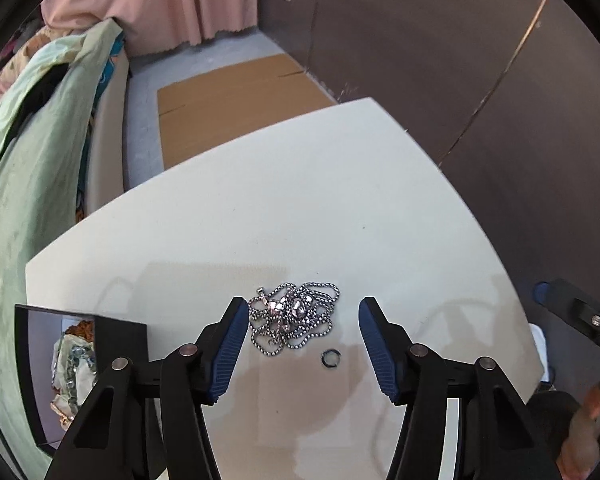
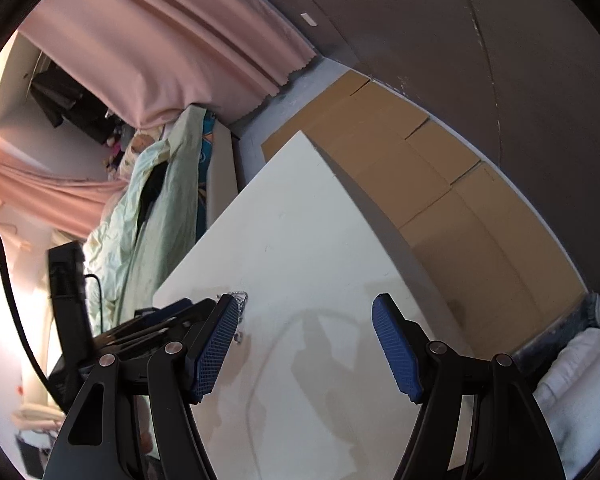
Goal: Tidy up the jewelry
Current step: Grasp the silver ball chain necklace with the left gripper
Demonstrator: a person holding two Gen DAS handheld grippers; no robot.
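Two grippers spread | left gripper (image 1: 303,307) flanks chain necklace (image 1: 294,318), untouched | right gripper (image 2: 306,308) empty

One tangled heap of beaded chain (image 1: 294,318) lies on the desk (image 1: 300,200) between the tips of the left claw (image 1: 302,310); how many necklaces it holds I cannot tell. One small dark ring (image 1: 331,359) sits just nearer the claw. One black box (image 1: 80,360) stands to its left. Two claws: left, right (image 2: 306,312).

A white table (image 1: 300,200) is standing by a dark wall (image 1: 420,60). Brown cardboard (image 1: 236,92) is lying beyond the table. A pale green blanket (image 1: 28,152) is hanging left of it.
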